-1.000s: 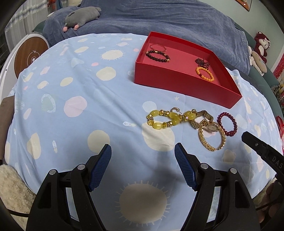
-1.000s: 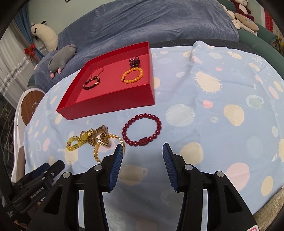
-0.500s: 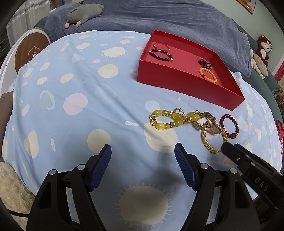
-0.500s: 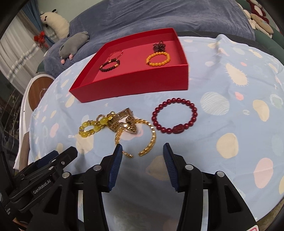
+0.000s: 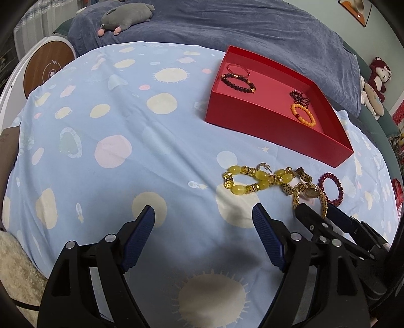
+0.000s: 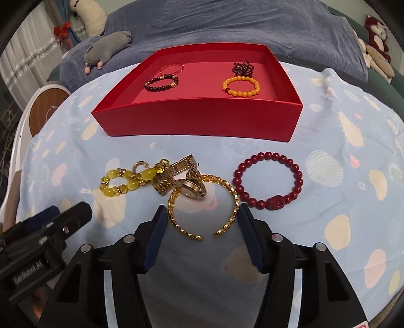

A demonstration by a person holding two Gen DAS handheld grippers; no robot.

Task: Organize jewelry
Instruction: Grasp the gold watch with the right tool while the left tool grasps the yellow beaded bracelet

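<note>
A red tray [image 6: 202,118] [image 5: 265,123] holds a dark bead bracelet [image 6: 161,83], a thin red bangle [image 6: 173,68], an orange bead bracelet [image 6: 241,86] and a dark beaded knot [image 6: 243,67]. On the cloth in front lie a yellow bead bracelet [image 6: 126,181] [image 5: 255,179], a gold watch [image 6: 181,176] [image 5: 311,193], an open gold cuff [image 6: 204,209] and a dark red bead bracelet [image 6: 269,181] [image 5: 332,185]. My right gripper [image 6: 202,218] is open, its fingers on either side of the gold cuff. My left gripper [image 5: 203,222] is open and empty, left of the pile.
The table has a light blue spotted cloth [image 5: 113,151]. A blue-covered sofa [image 6: 227,22] with a grey plush toy [image 5: 126,16] stands behind. A round white and wooden device [image 5: 45,68] is at the left. Plush toys [image 6: 376,40] sit at the right.
My right gripper has moved forward and left, from in front of the red bead bracelet to around the gold cuff. The left view has shifted slightly; the right gripper now shows closer beside it.
</note>
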